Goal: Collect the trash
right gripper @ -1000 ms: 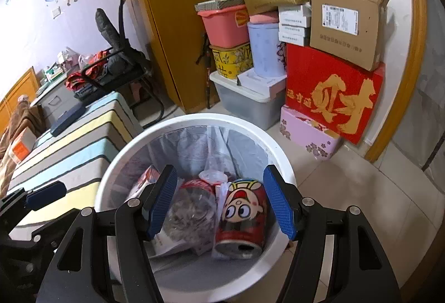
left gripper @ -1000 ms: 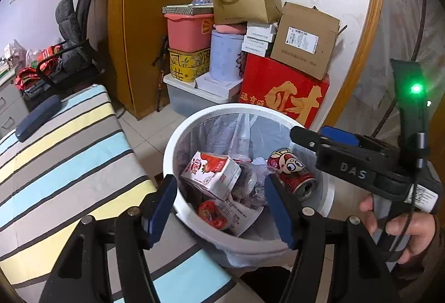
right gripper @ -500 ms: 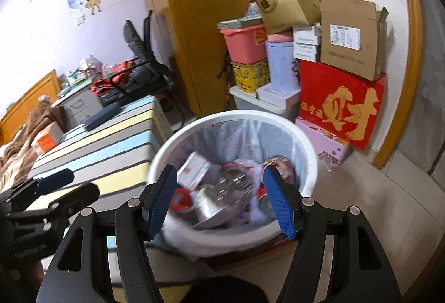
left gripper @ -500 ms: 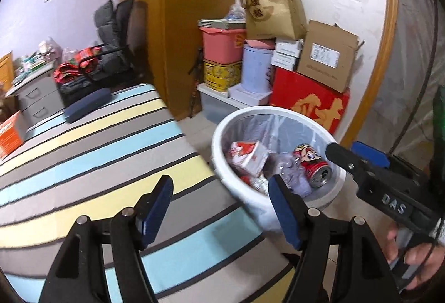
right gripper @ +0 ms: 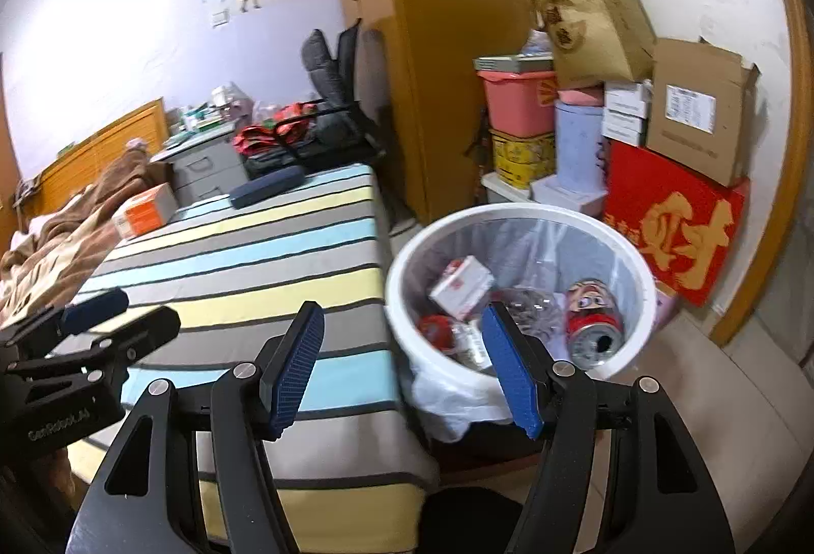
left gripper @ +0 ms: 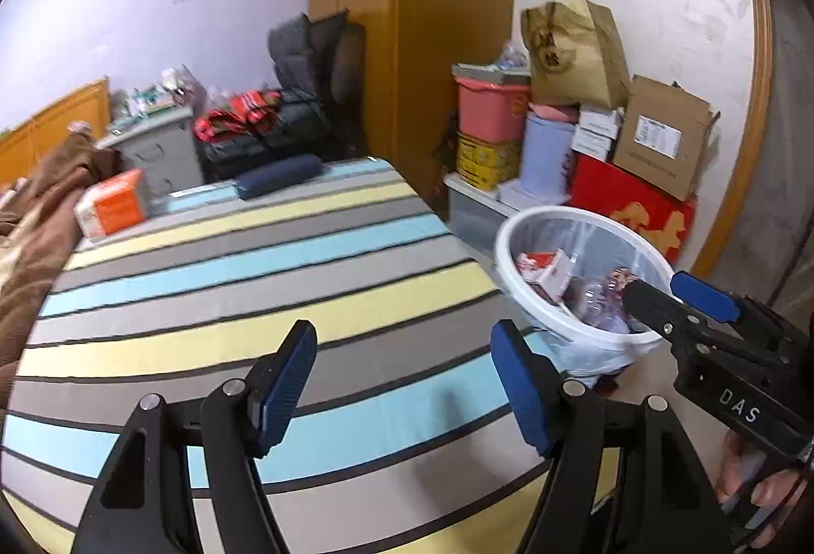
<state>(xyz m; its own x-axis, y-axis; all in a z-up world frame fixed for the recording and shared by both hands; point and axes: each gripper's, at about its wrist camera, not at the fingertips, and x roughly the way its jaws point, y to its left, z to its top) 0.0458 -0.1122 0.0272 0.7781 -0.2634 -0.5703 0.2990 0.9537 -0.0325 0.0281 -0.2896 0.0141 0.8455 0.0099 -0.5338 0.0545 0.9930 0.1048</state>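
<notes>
From the left wrist view, the left gripper [left gripper: 402,381] has just been opening its jaws and now gapes empty over the striped bed [left gripper: 244,269]; the white bin [left gripper: 514,269] stands at the bed's corner. An orange box [left gripper: 114,208] lies far up the bed beside a brown blanket [left gripper: 35,218]; whether it is trash I cannot tell. From the right wrist view, the right gripper [right gripper: 402,366] is likewise spread and empty, and here the bin's contents show clearly: a red can [right gripper: 592,315], a carton [right gripper: 460,287] and crumpled plastic already collected. The stripes look bare, so little seems left.
</notes>
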